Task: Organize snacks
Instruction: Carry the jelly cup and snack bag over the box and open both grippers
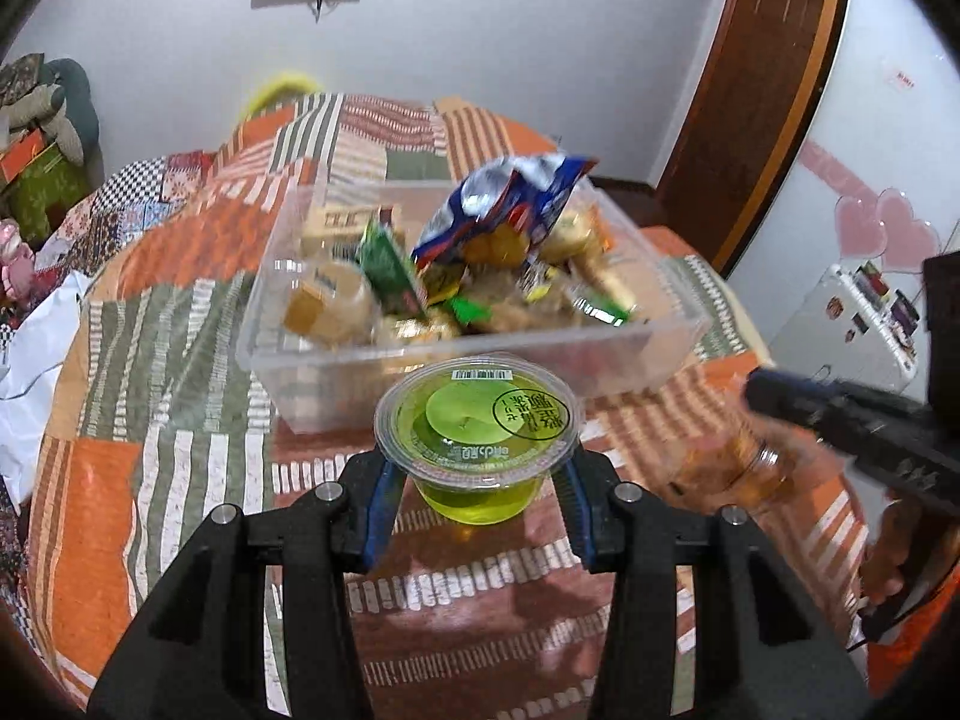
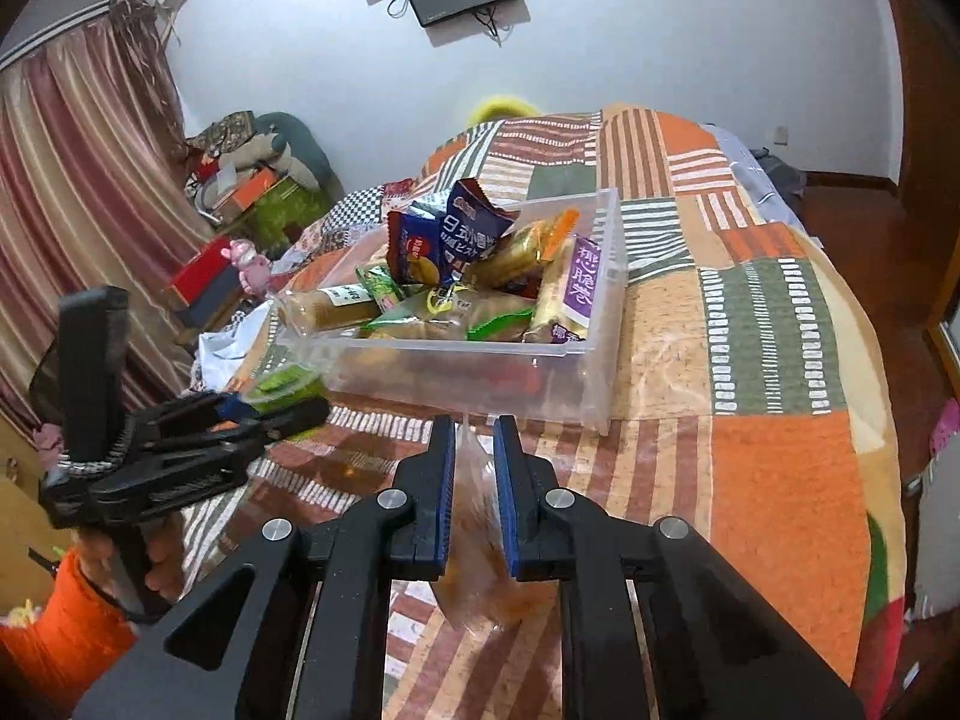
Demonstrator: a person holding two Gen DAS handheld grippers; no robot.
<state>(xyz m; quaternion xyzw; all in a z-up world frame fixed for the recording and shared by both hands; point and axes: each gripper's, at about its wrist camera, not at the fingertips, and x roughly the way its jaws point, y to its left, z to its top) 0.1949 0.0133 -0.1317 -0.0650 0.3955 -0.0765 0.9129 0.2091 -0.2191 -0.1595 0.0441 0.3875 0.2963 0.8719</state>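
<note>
- The round, clear plastic cup of green jelly was gripped below its rim by the left gripper, fingers partly open, above the patchwork bedspread.
- The clear wrapped orange-brown snack was pinched by the right gripper, fingers nearly closed.
- The transparent rectangular plastic bin just ahead was heaped with packets; overflow was judged likely.
- The smooth cup might slip; both grippers might collide there.
</note>
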